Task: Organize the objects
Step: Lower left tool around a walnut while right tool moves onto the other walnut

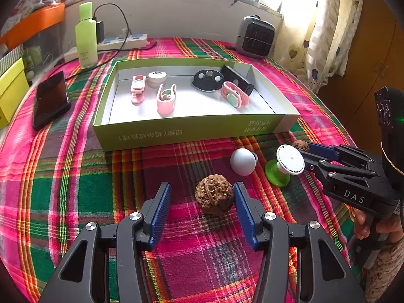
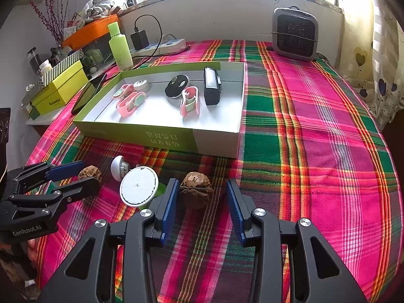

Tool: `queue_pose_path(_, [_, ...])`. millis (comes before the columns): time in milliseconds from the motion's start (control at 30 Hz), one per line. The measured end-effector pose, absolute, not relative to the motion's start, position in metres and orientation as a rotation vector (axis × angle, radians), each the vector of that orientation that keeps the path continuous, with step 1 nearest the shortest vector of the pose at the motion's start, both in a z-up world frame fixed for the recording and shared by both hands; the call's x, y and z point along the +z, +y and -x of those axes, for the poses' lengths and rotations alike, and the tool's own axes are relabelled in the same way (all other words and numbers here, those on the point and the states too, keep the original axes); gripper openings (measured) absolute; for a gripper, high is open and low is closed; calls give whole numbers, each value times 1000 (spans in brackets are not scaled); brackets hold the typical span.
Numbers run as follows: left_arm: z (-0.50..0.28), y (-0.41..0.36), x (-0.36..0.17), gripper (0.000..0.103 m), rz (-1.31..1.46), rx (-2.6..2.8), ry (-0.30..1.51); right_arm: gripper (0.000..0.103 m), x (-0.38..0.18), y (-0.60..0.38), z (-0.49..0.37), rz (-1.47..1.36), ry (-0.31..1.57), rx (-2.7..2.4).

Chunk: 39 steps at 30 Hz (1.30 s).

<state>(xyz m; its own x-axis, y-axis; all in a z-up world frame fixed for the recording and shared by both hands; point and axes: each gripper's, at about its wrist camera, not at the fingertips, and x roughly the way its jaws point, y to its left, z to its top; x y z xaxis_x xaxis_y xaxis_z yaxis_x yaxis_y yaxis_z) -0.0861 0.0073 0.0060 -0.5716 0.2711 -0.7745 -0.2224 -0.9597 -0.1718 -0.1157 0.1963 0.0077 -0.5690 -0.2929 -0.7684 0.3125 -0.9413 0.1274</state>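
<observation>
Both grippers straddle a walnut each, near edge of the table, in front of the box.

Left wrist view: left gripper [image 1: 202,202] half open around a walnut [image 1: 214,198]; right pad touches or nearly touches it, left pad clear, nothing gripped. Best to centre, close gently since the shell is round and may roll, then lift over the box [image 1: 192,131] front wall. White ball [image 1: 243,161] and green-footed white knob [image 1: 284,168] sit just beside, the right gripper [image 1: 306,151] close behind them.
Right wrist view: right gripper [image 2: 200,202] half open around the second walnut [image 2: 196,190], which is against the left pad, right pad clear, not gripped. The knob crowds its left finger. Box already holds pink clips and black pieces; phone, bottle, heater stand well clear.
</observation>
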Motion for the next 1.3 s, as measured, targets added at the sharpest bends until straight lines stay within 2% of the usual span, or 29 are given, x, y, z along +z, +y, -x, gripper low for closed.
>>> queue_pose_path(367, [88,10,5,48,1267,2580,-60,39,8,197,117,-1228,52,-2528])
queue_pose_path(533, [89,8,5,38,1273,2597,-59,39,7,197,117,-1227,54,-2531])
queue_pose_path(700, [89,7,5,33,1274,2606,-60,39,7,197,117,-1225,54,-2530])
queue_pose_path(833, [89,7,5,28,1274,2607,-58,35,8,196,116,-1219,63,-2528])
queue_pose_path(1067, [89,7,5,27,1274,2608,-61,27,9,194,115,-1213,72,-2530])
queue_pose_path(1300, [89,4,8,27,1262,2615,-73,26,9,195,115,-1211,79,-2537])
